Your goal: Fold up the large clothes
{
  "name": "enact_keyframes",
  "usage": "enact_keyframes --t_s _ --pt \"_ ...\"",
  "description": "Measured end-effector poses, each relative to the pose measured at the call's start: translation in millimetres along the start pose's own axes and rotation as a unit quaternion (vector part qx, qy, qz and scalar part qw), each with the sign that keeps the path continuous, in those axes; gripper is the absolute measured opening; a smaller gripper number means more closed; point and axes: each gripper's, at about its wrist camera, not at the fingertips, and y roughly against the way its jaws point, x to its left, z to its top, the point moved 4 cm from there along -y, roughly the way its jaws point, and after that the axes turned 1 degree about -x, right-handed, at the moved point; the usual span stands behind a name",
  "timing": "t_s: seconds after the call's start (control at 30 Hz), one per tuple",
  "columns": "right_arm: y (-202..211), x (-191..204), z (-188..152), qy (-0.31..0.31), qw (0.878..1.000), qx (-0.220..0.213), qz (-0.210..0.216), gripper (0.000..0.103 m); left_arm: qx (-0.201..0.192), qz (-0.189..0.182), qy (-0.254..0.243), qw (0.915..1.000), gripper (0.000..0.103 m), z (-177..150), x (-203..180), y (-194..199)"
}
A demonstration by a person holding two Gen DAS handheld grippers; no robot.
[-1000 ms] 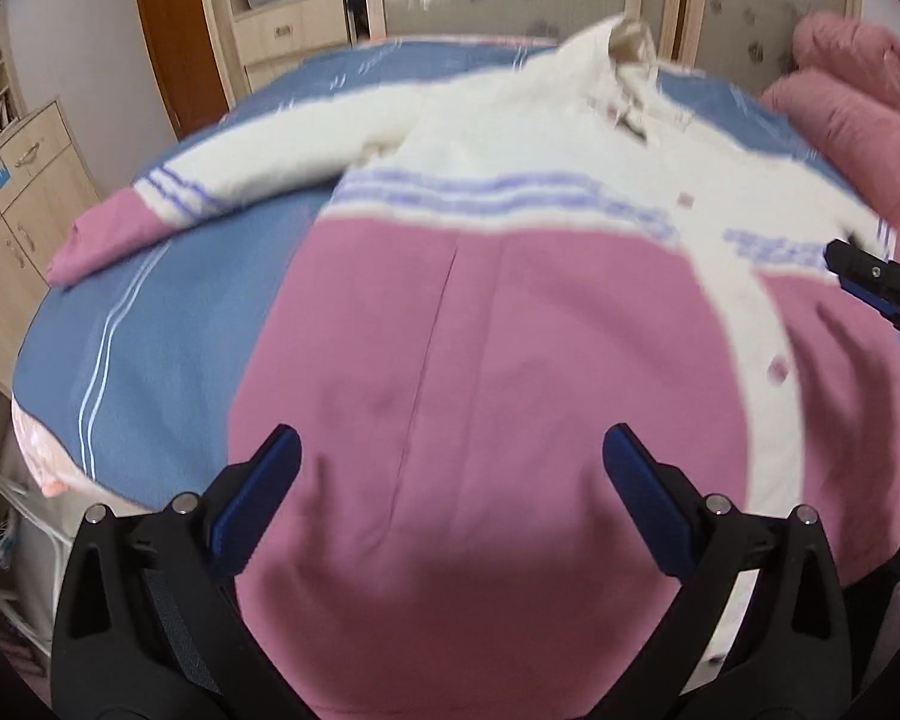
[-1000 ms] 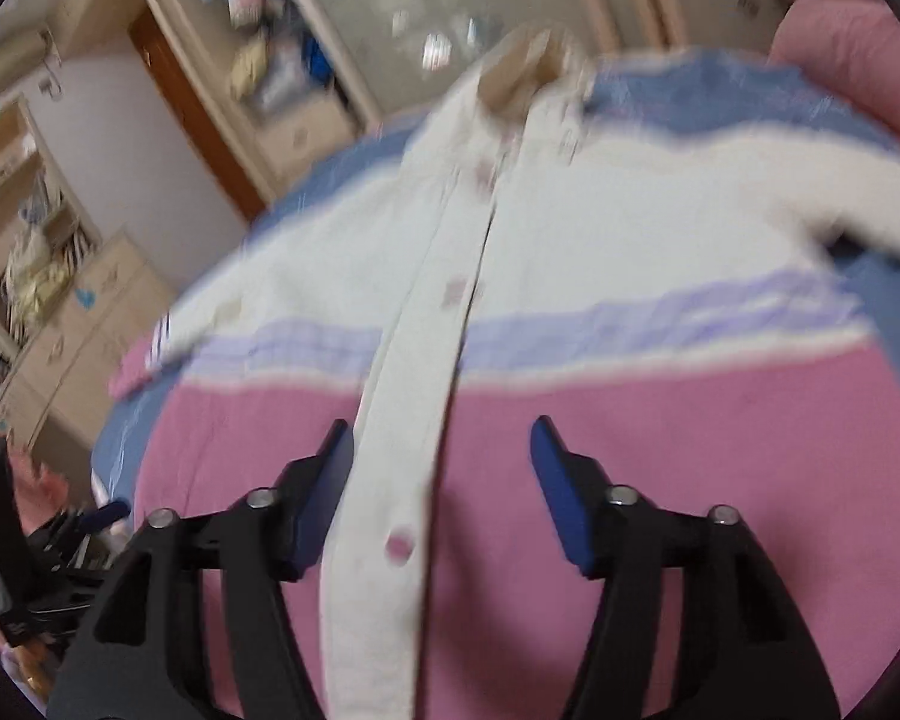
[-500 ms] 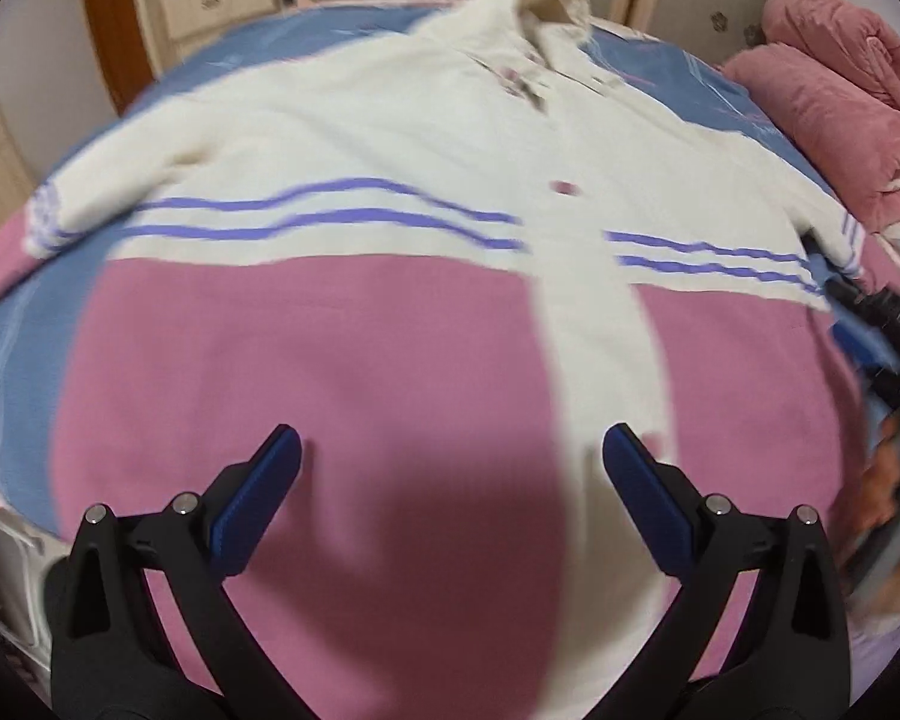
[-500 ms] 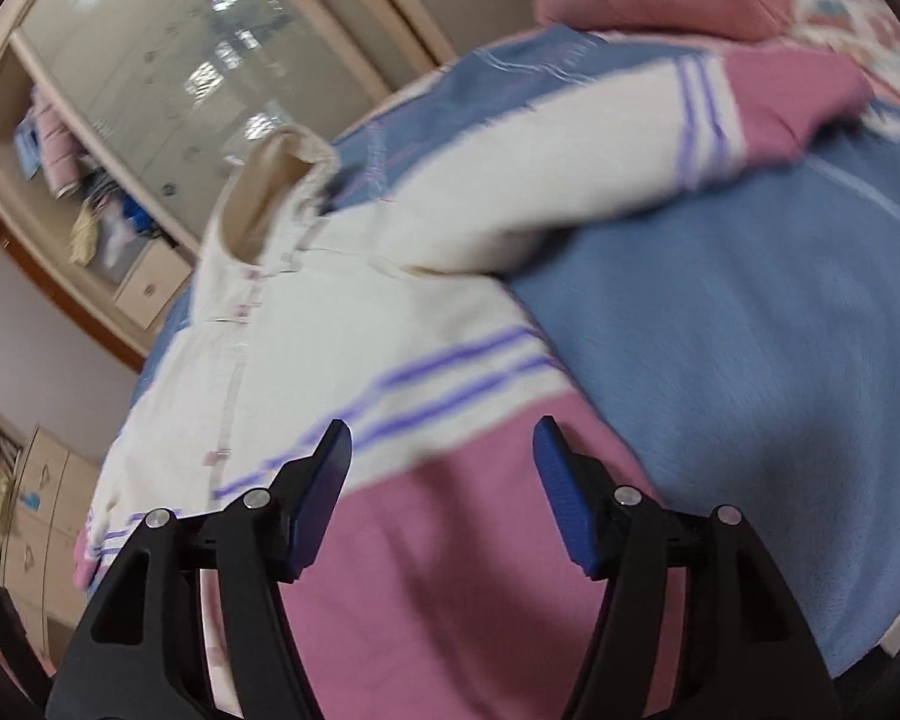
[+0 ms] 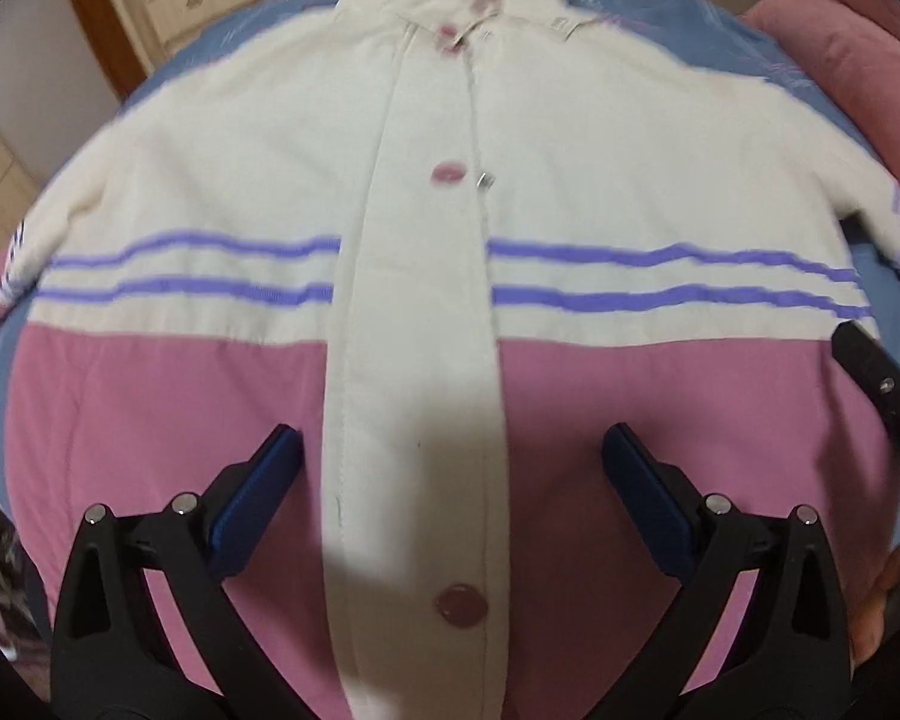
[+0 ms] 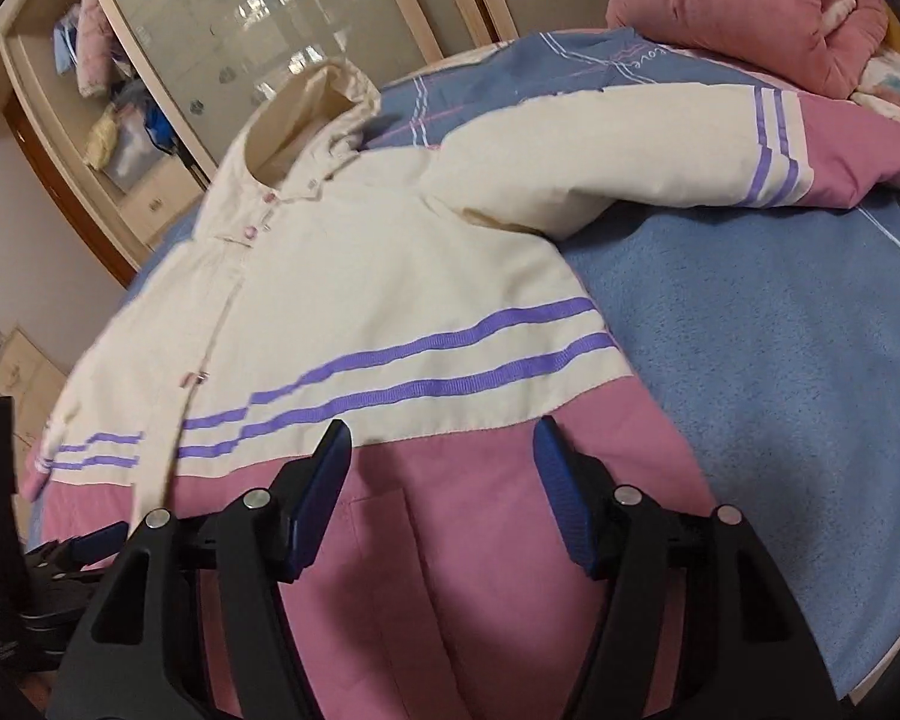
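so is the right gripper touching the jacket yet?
Cannot tell. In the right wrist view the right gripper hangs open over the jacket, nothing between the fingers, but no gap or contact shows plainly.

The jacket (image 5: 414, 312) was matt woven cloth, smooth, with glossy plastic buttons (image 5: 460, 605). The bedspread (image 6: 768, 324) was a napped, towel-like fabric. The quilt (image 6: 744, 6) looked plush and soft. Each gripper, left (image 5: 450, 504) and right (image 6: 444, 480), was matt black plastic with blue ribbed pads (image 6: 561, 495) and shiny metal rivets (image 5: 718, 503). The wardrobe doors (image 6: 282, 18) were glossy and reflective.
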Motion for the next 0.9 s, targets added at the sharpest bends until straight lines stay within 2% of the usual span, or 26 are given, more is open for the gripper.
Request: enact_keyframes --t_s 0.07,0.13,0.2,0.27,0.3,0.37,0.43,0.53,0.6,0.63,0.67,0.77,0.9 --pt "5 -6 0 -0.009 1.000 -0.008 0.002 0.064 -0.055 0.003 0.004 0.9985 0.101 10 4 22" --pt "8 -8 2 -0.013 1.000 -0.014 0.002 0.064 -0.077 0.011 0.002 0.9969 0.101 18 7 32" --pt "7 -8 3 -0.016 1.000 -0.014 0.000 0.064 -0.052 0.012 -0.006 0.9986 0.101 21 7 19" --pt "6 -7 3 -0.014 1.000 -0.013 -0.005 0.064 0.017 -0.008 -0.001 0.9998 0.101 11 8 -15" --pt "6 -5 3 -0.009 1.000 -0.014 -0.009 0.064 0.035 -0.018 0.005 0.9992 0.101 6 10 -26" --pt "6 -3 3 -0.001 1.000 -0.016 -0.015 0.064 -0.002 -0.019 0.001 0.9998 0.101 -2 9 -27" --pt "6 -3 3 -0.002 1.000 -0.018 -0.013 0.065 -0.017 -0.014 -0.018 0.9996 0.101 -5 6 -25" --pt "11 -9 8 -0.022 0.999 -0.031 -0.006 0.070 -0.019 -0.028 -0.014 0.9993 0.101 -6 12 -24" --pt "23 -28 22 -0.061 0.996 -0.055 -0.020 0.073 -0.022 -0.032 -0.013 0.9992 0.101 -6 11 -24" --pt "29 -45 33 -0.096 0.992 -0.069 -0.040 0.082 -0.027 -0.031 -0.015 0.9990 0.101 -7 11 -25" --pt "33 -61 42 -0.130 0.987 -0.075 -0.061 0.085 -0.032 -0.029 -0.017 0.9989 0.101 -10 12 -25" --pt "43 -121 72 -0.238 0.964 -0.086 -0.082 0.085 -0.036 -0.030 -0.018 0.9988 0.101 -7 11 -26" --pt "53 -195 106 -0.313 0.923 -0.146 -0.170 0.085 -0.040 -0.032 -0.021 0.9985 0.101 -10 9 -23"
